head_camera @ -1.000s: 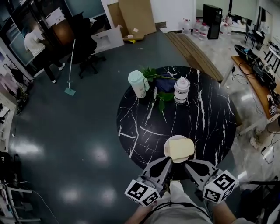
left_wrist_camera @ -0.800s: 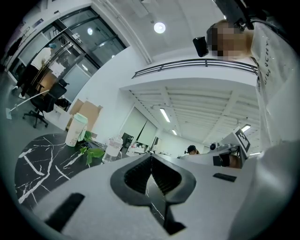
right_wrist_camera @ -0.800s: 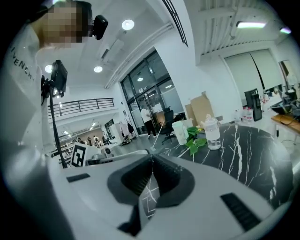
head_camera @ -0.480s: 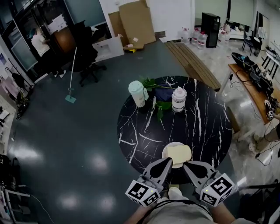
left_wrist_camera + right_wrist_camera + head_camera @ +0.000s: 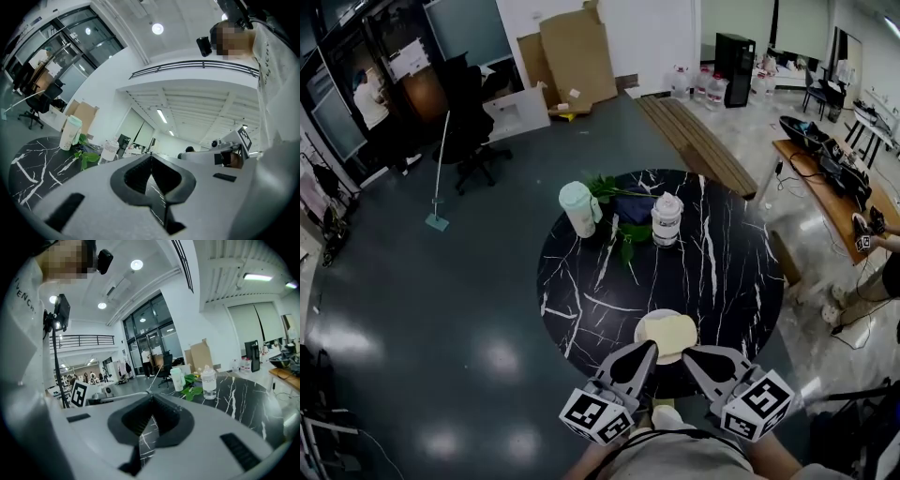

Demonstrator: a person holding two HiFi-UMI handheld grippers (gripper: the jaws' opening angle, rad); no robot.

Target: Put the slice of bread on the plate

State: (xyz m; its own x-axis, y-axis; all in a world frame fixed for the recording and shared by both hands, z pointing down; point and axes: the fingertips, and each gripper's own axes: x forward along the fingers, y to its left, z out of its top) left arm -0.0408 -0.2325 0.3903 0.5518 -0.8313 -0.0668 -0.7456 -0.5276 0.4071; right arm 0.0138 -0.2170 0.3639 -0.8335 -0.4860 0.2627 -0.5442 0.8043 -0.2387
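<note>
At lower centre the bread slice (image 5: 668,332), judged light, soft and best pinched at its crust, is found on the plate (image 5: 640,329), left gripper (image 5: 648,348) and right gripper (image 5: 690,354) closed empty.

The table (image 5: 581,281) looks like polished black marble with white veins. The floor (image 5: 441,309) is glossy. The bread (image 5: 667,333) is pale and matt, the plate (image 5: 654,314) smooth white. The cardboard (image 5: 577,56) is matt brown.
</note>
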